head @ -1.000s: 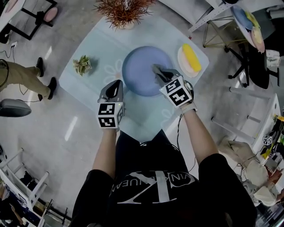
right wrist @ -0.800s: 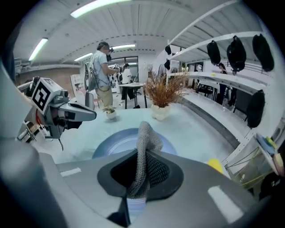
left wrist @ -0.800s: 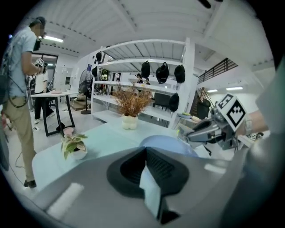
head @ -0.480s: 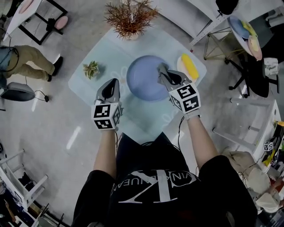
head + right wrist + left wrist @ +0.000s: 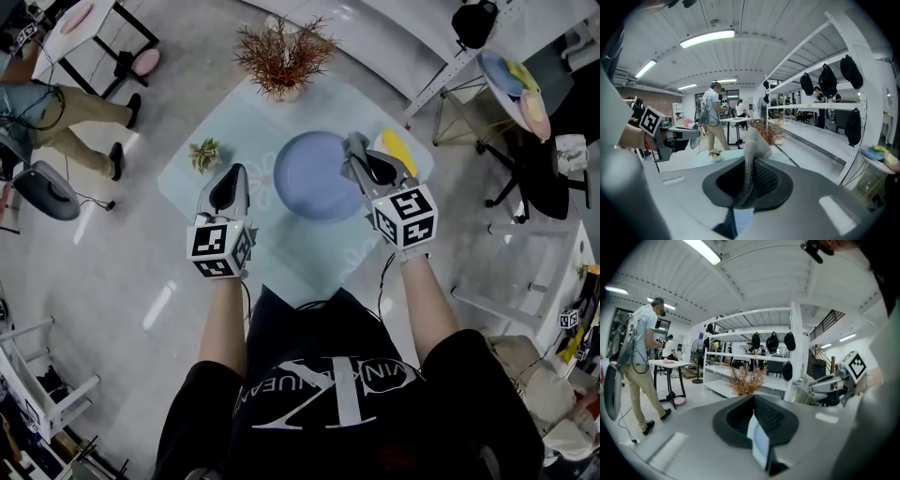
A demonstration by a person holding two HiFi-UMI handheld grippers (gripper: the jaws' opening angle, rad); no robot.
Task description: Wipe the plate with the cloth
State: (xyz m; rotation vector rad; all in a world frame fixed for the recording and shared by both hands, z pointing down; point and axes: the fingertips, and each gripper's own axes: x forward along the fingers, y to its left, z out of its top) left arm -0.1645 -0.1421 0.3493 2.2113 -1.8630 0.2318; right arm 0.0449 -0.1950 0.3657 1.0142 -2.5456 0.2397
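The right claw (image 5: 361,167) is clamped on the grey cloth (image 5: 751,149) at the right rim of the blue plate (image 5: 309,183), mid-desk (image 5: 309,258). The left claw (image 5: 228,187), jaws together and empty, hovers left of the plate. A dried plant (image 5: 281,52) stands behind, a small potted plant (image 5: 204,153) to the left, and a yellow item (image 5: 397,150) just beside the right claw.
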